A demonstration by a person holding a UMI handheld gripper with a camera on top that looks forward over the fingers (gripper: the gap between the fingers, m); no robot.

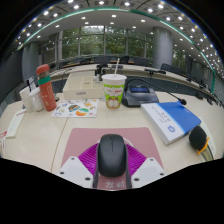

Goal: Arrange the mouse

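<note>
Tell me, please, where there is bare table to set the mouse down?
Bare table lies beside the pink mat, before the leaflet. A narrower strip runs between mat and blue-white book. Around the paper cup it is crowded. The mouse sits between the hand-held gripper fingers.

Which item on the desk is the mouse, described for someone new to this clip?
Start at the long pale desk; nearest the camera, the gripper is open. The mouse sits between its fingers on a pink mat. It is the only dark, rounded thing there, nearer than the paper cup.
</note>
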